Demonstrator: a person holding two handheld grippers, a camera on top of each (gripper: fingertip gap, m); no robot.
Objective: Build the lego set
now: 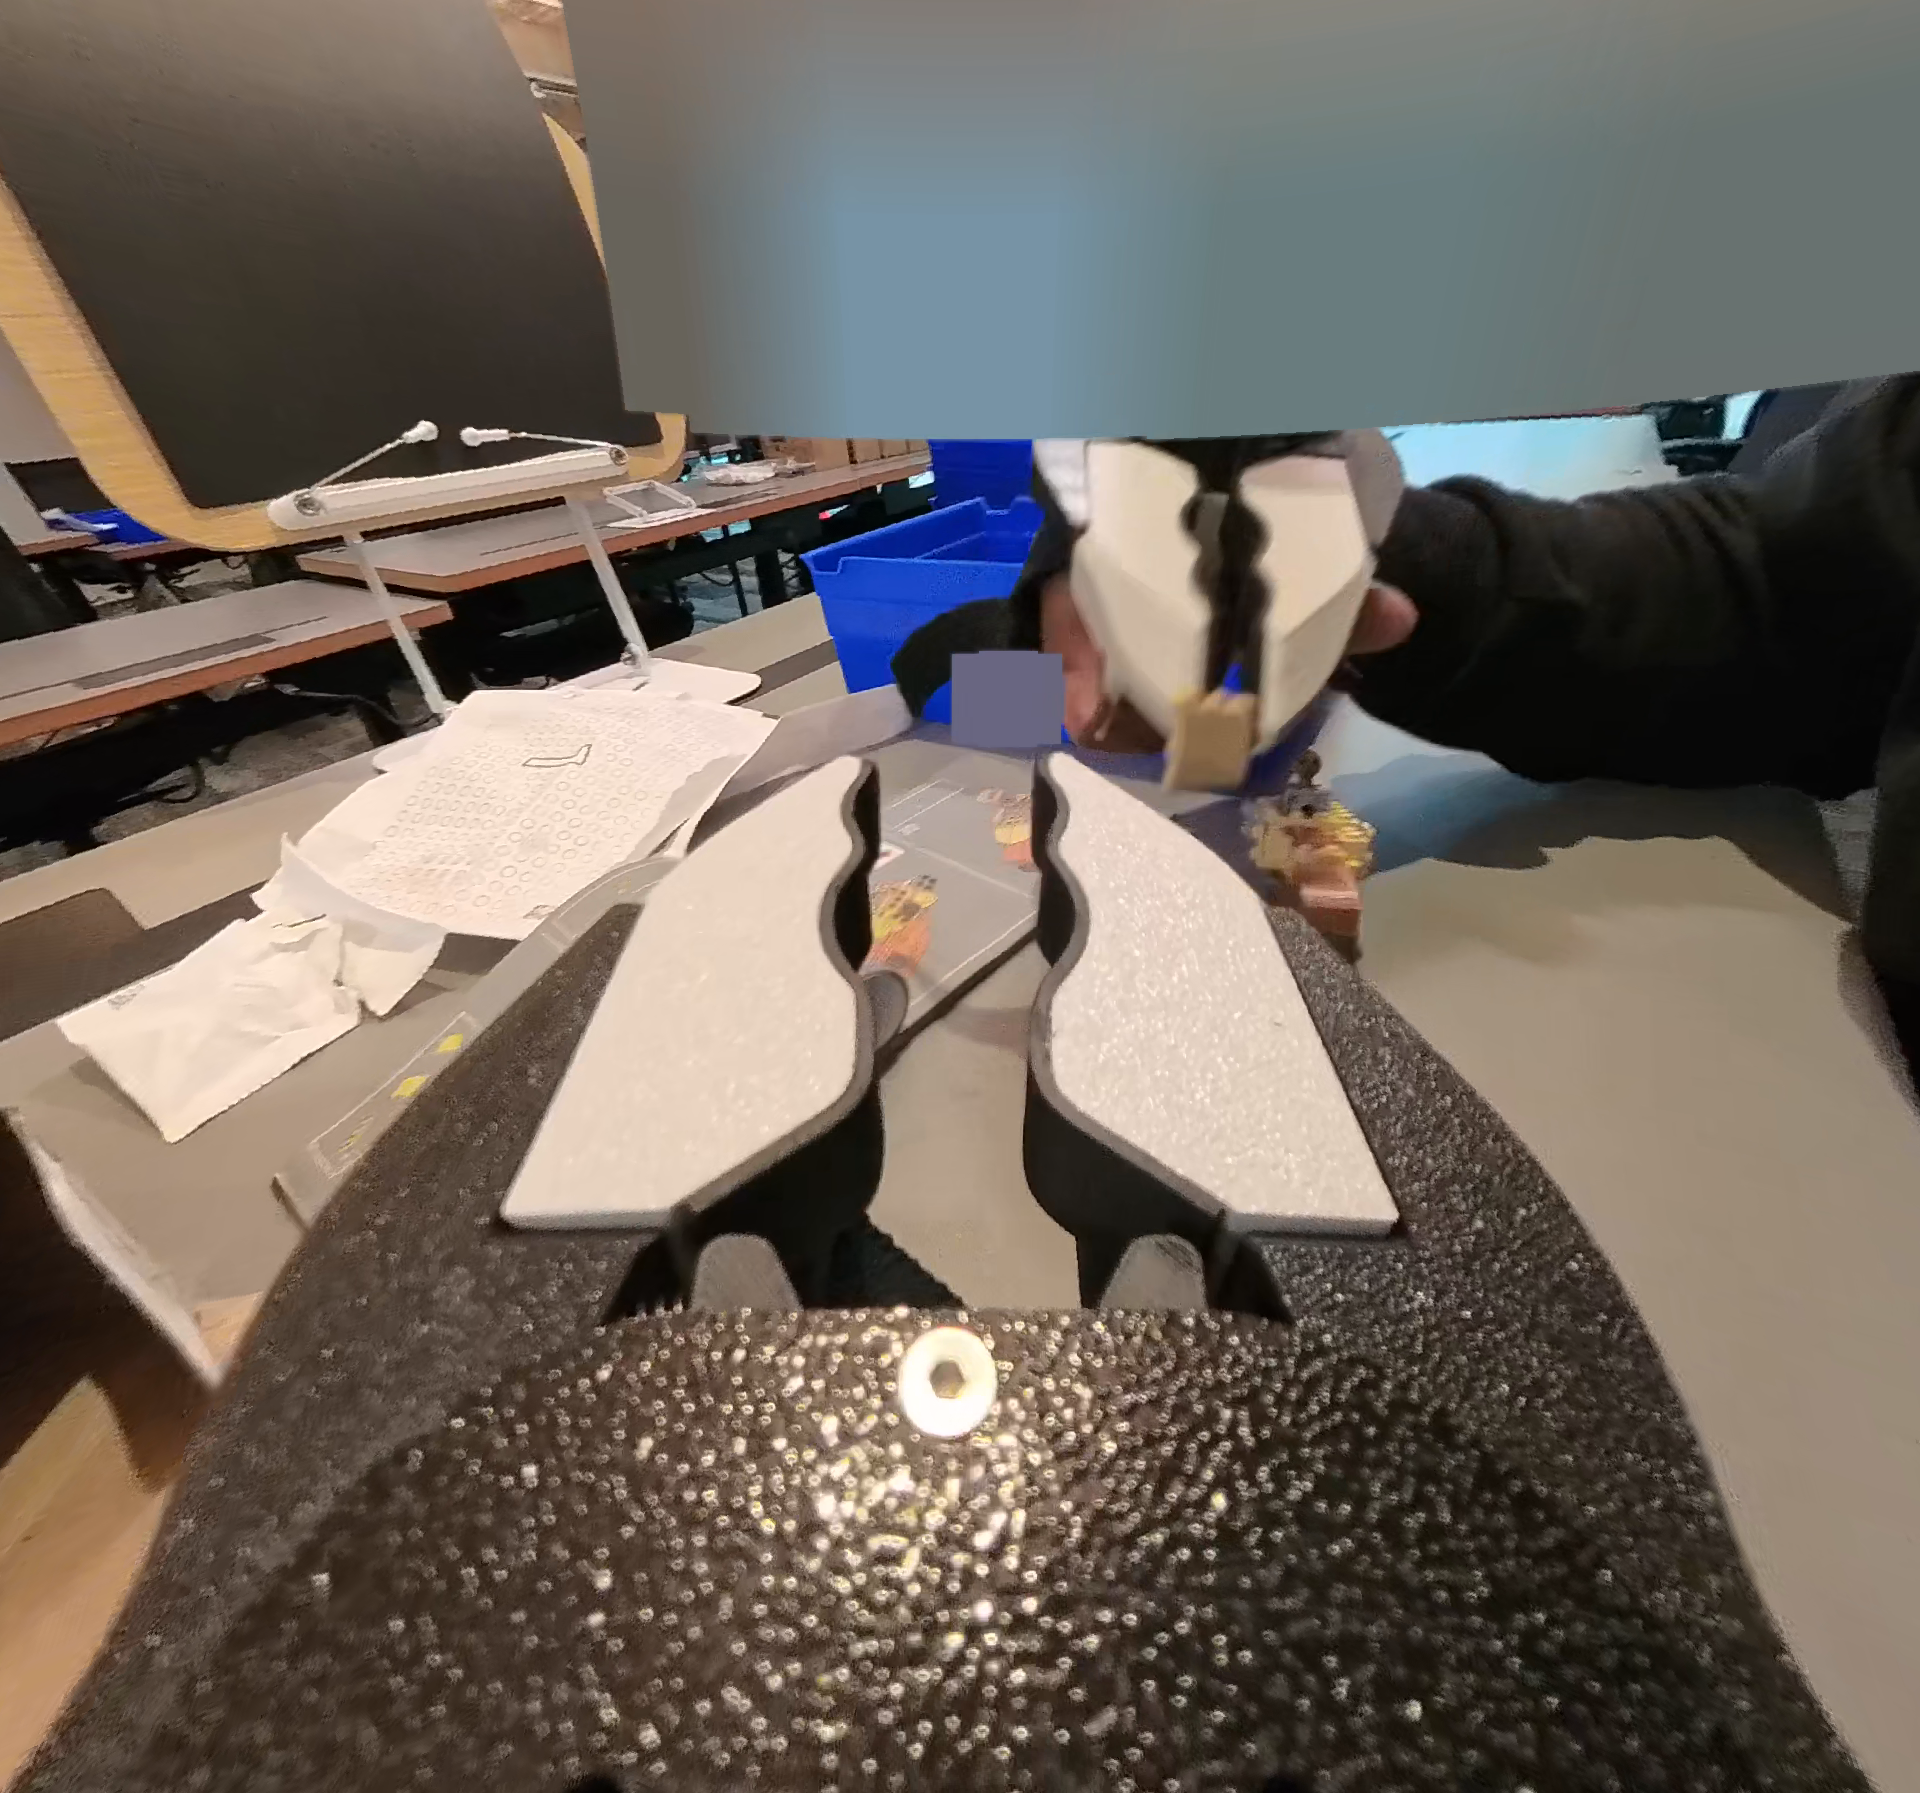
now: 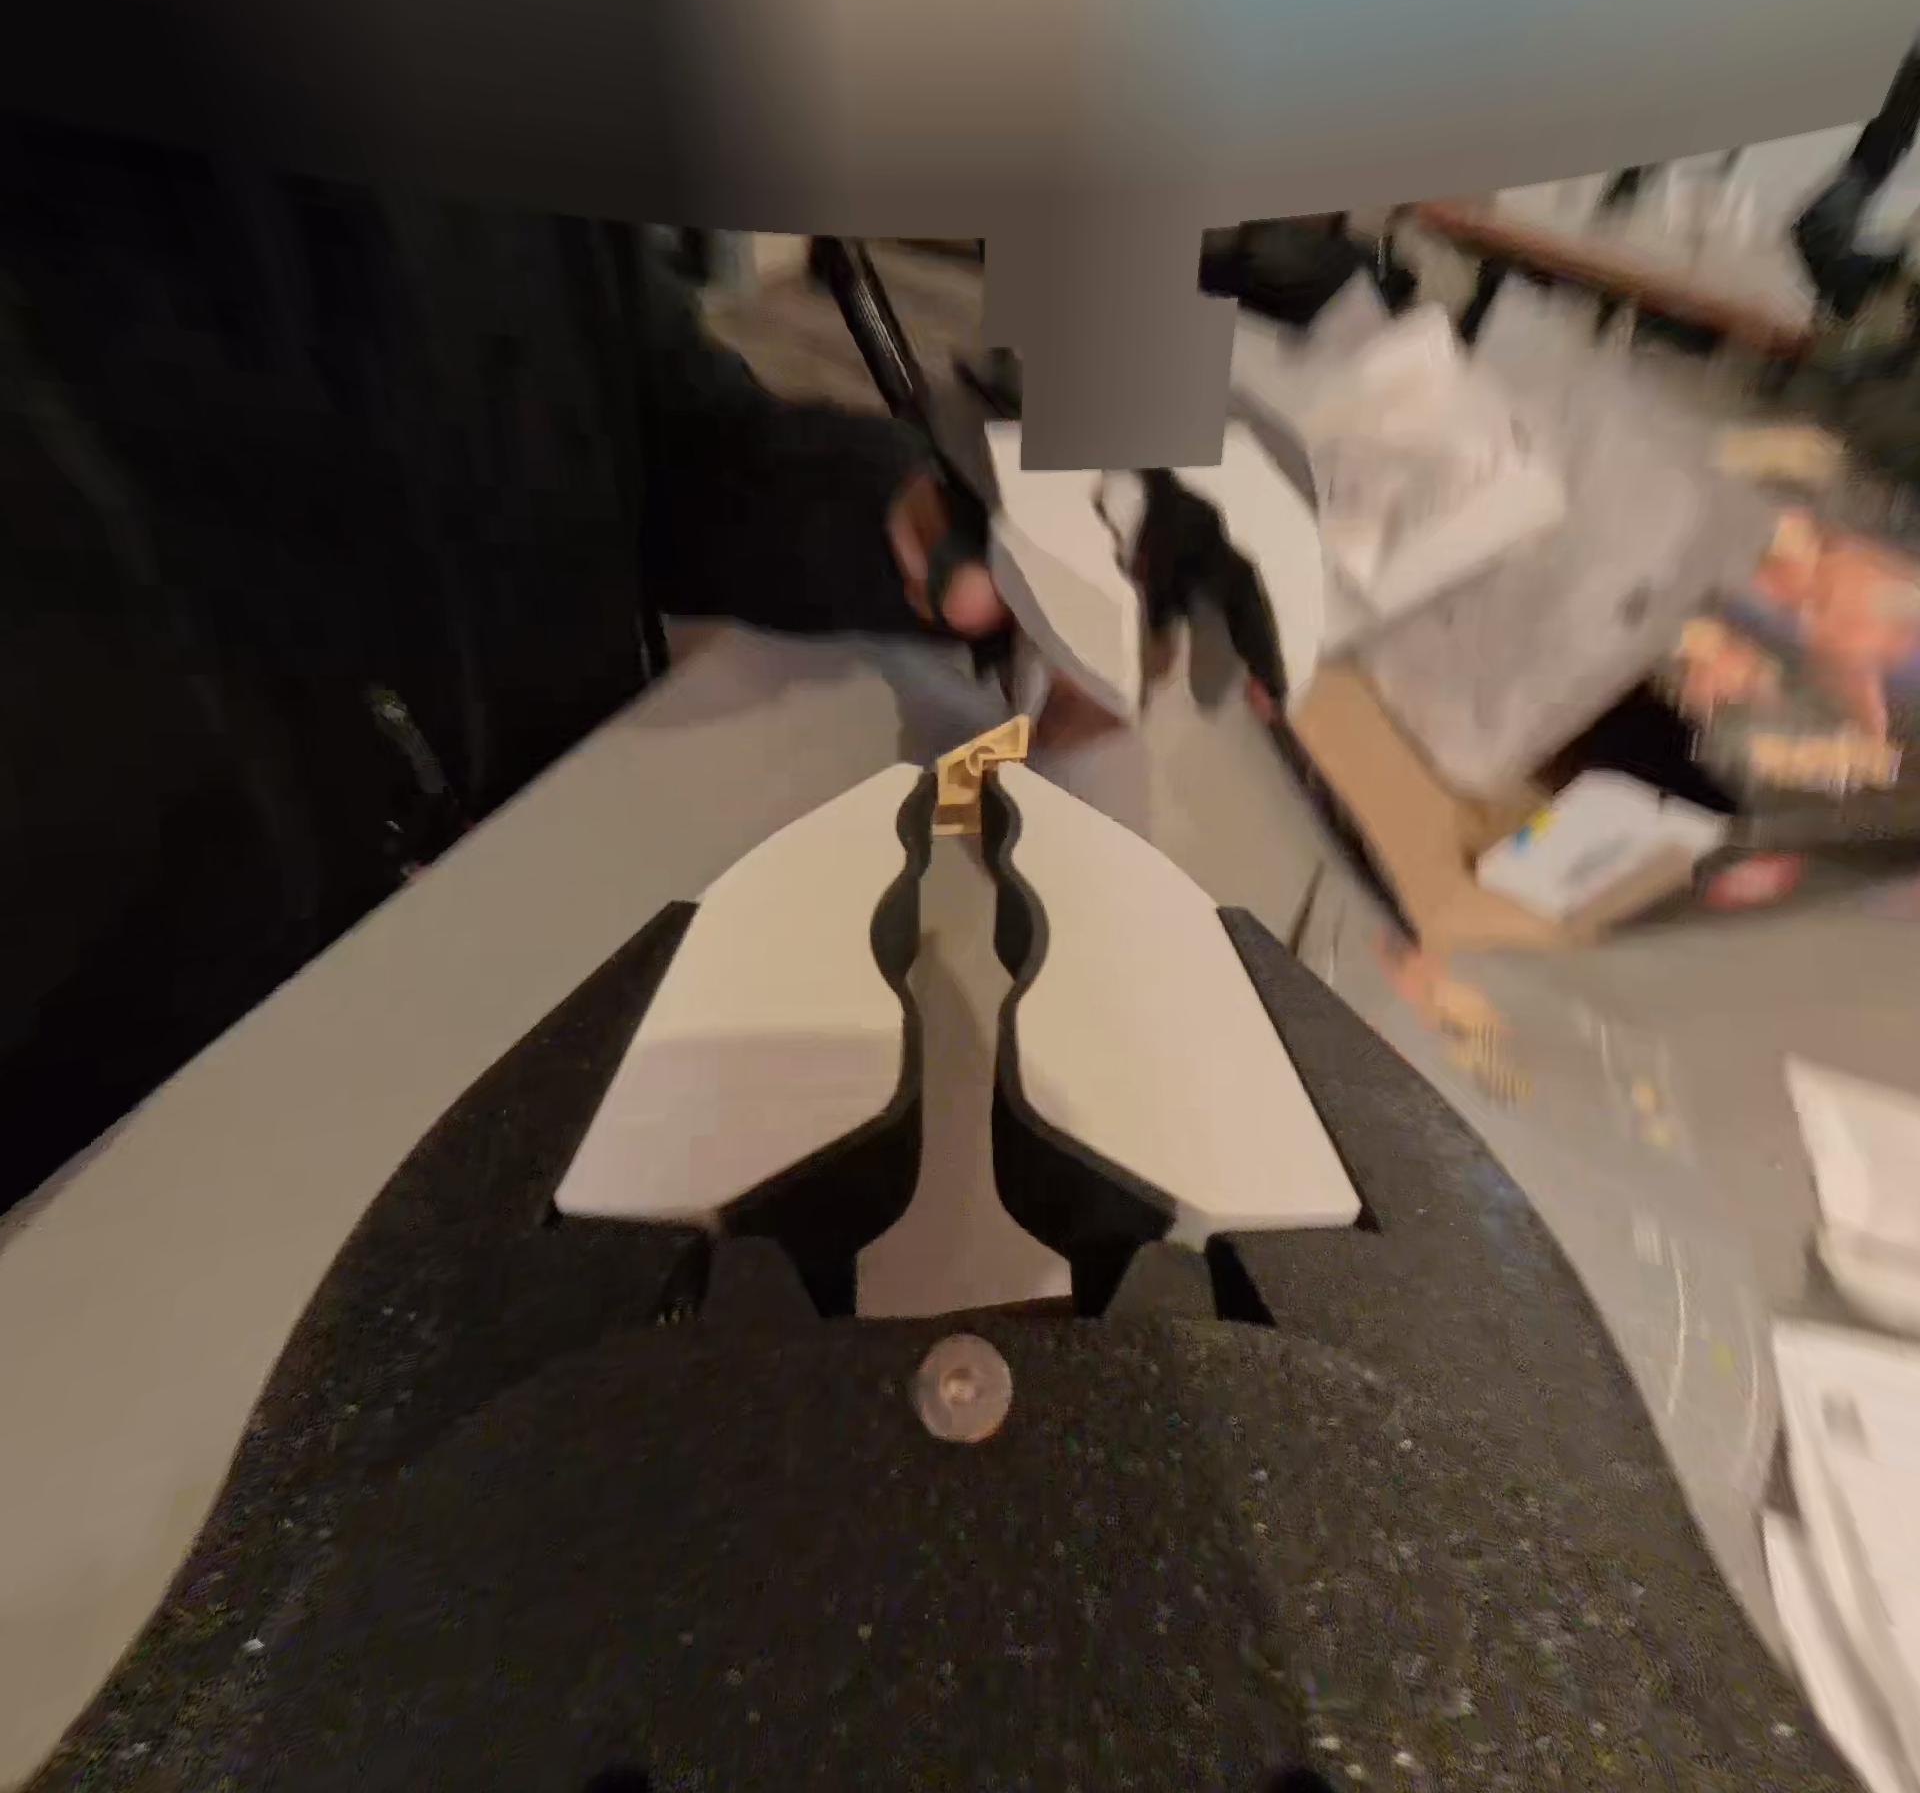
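Observation:
My right gripper (image 2: 964,793) is shut on a small tan lego piece (image 2: 971,787) held at its fingertips above the grey table. The same gripper shows in the left wrist view (image 1: 1221,704), pointing down with the tan piece (image 1: 1210,741) in it, just above a small brown and yellow lego model (image 1: 1311,855) on the table. My left gripper (image 1: 951,782) is open and empty, hovering over the open instruction booklet (image 1: 935,886). It also shows blurred in the right wrist view (image 2: 1164,663), facing mine.
Torn white paper bags (image 1: 520,818) lie left of the booklet. A white stand (image 1: 499,538) rises behind them. A blue bin (image 1: 914,590) sits at the table's far side. A lego box (image 2: 1818,663), cardboard and papers (image 2: 1860,1224) lie at right.

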